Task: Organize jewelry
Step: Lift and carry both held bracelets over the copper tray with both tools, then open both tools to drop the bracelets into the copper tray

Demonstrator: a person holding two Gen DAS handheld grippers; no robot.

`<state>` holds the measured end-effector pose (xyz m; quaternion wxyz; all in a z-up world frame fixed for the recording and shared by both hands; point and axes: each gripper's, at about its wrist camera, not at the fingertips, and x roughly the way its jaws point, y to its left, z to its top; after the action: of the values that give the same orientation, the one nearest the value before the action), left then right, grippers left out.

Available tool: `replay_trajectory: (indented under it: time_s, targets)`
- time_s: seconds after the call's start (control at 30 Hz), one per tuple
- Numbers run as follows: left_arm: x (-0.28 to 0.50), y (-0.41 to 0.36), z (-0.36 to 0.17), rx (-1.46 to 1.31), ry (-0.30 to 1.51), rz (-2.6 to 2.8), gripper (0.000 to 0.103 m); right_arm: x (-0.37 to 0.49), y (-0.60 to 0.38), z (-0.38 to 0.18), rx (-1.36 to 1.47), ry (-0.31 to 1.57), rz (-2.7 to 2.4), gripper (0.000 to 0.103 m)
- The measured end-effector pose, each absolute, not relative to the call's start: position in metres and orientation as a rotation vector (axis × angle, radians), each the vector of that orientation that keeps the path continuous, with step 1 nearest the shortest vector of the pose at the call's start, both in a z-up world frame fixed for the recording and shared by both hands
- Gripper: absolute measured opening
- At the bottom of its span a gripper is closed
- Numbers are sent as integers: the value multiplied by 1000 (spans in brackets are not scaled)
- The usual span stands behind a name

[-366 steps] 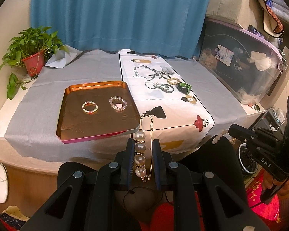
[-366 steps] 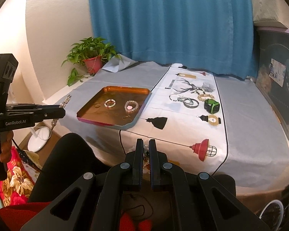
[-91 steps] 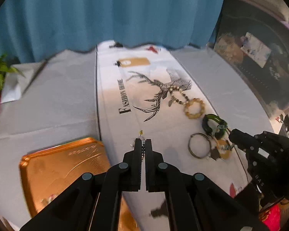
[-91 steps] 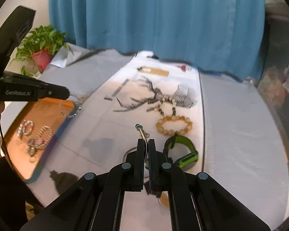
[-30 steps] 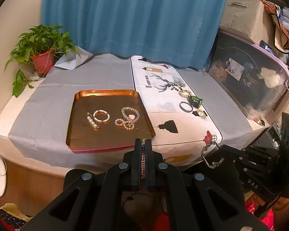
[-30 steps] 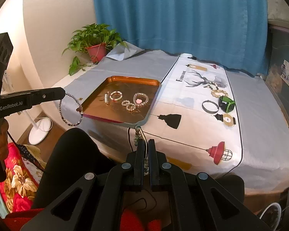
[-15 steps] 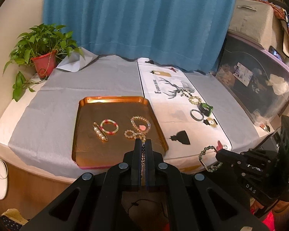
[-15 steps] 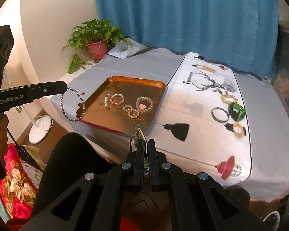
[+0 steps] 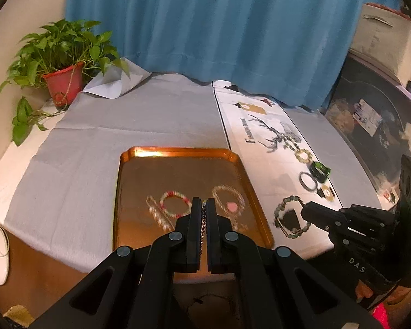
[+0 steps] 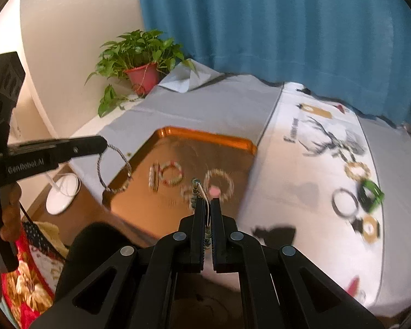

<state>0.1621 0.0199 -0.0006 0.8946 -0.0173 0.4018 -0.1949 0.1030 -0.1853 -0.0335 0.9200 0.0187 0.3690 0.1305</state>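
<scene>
I have each tool clenched on a bracelet: left tool (image 9: 202,213) on the dark beaded bracelet (image 10: 113,168), right tool (image 10: 205,208) on the green beaded bracelet (image 9: 289,218), both hanging free just beside the copper tray (image 9: 178,152) for dropping in.

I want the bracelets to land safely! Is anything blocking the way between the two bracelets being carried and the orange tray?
Nothing visible blocks them. The left gripper holds a thin dark beaded bracelet, the right gripper a green beaded bracelet. The orange metal tray lies open below; only the jewelry along its near half takes up room, and its far half is bare.
</scene>
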Motion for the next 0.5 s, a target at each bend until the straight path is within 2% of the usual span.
replay_trajectory:
  time_s: [0.5]
  targets:
    - [271, 12, -55, -13, 910, -357, 1, 228, -168, -80, 80, 808, 282, 4]
